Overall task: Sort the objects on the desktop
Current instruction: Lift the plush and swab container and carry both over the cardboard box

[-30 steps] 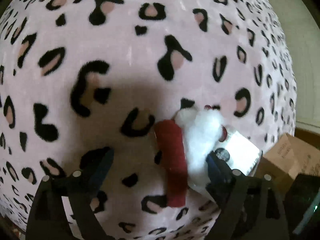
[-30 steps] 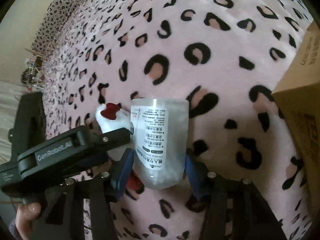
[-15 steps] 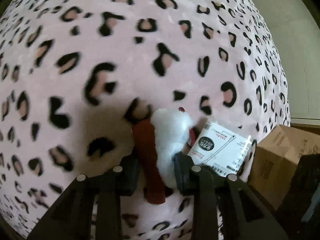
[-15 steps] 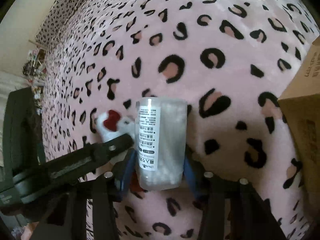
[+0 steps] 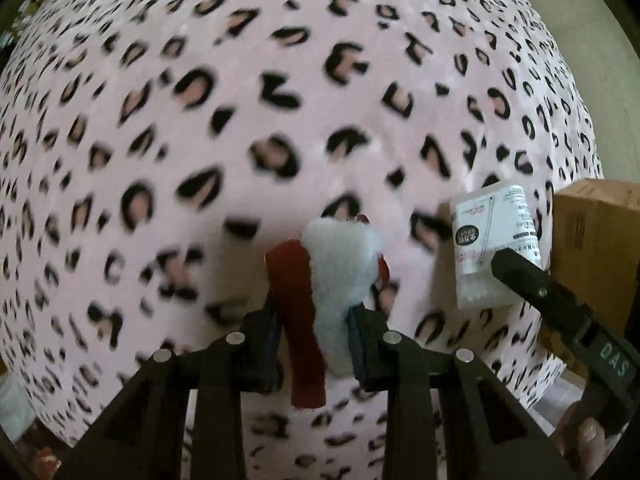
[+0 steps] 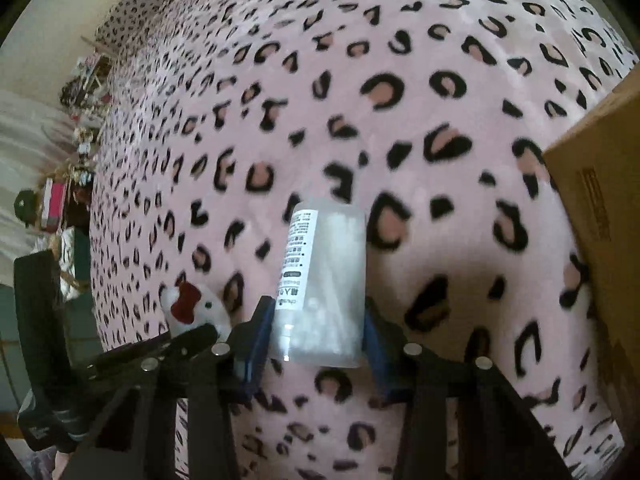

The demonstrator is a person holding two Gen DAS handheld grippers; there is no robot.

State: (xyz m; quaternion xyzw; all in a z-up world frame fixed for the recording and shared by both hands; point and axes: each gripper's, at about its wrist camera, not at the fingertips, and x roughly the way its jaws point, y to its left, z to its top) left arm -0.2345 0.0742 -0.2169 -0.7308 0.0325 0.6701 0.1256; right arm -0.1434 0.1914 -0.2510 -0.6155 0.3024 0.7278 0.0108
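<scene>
The left gripper [image 5: 312, 344] is clamped on a plush toy [image 5: 340, 272], white with a dark red strip hanging down between the jaws. The toy is held above the leopard-print blanket [image 5: 200, 100], which fills most of the left wrist view and looks smeared by motion blur. To the right in that view, the other gripper's dark finger crosses in front of a clear tub [image 5: 494, 248] with a printed label, and a cardboard box [image 5: 592, 240] stands at the right edge just behind it.

The right gripper [image 6: 316, 344] is clamped on the tub [image 6: 324, 280], its blue pads pressing both sides of the lower part. The tub is a translucent cylinder packed with white contents, its label facing left, and it tilts slightly to the right, held over the blanket [image 6: 400, 80]. The plush [image 6: 196, 308] shows at the near left of this view, white with a red bow, gripped by the left tool's black fingers. The box [image 6: 604, 208] rises at the right edge. Far left, past the blanket's edge, lies a jumble of small items too blurred to identify.
</scene>
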